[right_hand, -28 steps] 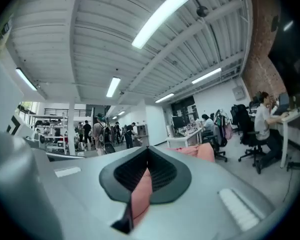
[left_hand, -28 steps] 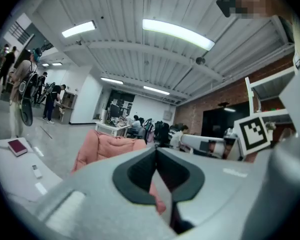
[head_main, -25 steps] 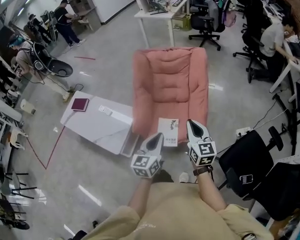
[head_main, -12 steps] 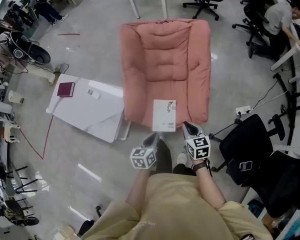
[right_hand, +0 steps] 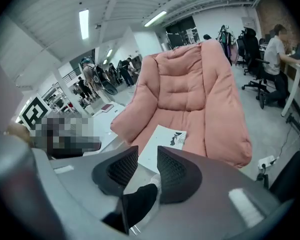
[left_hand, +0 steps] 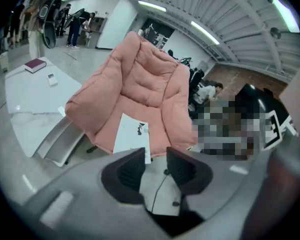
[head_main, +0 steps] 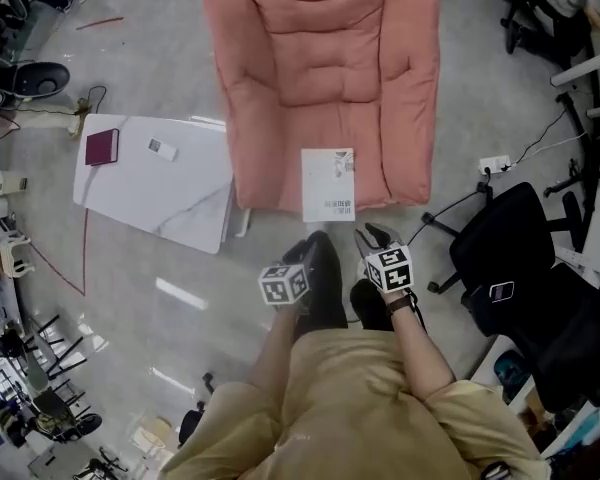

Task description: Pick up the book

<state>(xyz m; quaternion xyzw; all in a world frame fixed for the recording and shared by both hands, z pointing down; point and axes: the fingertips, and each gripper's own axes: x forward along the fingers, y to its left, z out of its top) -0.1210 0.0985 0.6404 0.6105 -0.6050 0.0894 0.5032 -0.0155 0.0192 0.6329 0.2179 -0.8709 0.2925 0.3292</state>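
The plump, quilted pink armchair (head_main: pixel 320 78) now fills both gripper views, since the left gripper (left_hand: pixel 155 156) and right gripper (right_hand: pixel 147 154) have swung down toward the thin, flat white book (head_main: pixel 328 185) lying on its seat front, their ribbed dark fingers (right_hand: pixel 122 169) just parting, empty, apparently readying to take it.

Head view steeply down, gripper views low, sharing book (head_main: pixel 328 183), armchair (head_main: pixel 320 68)
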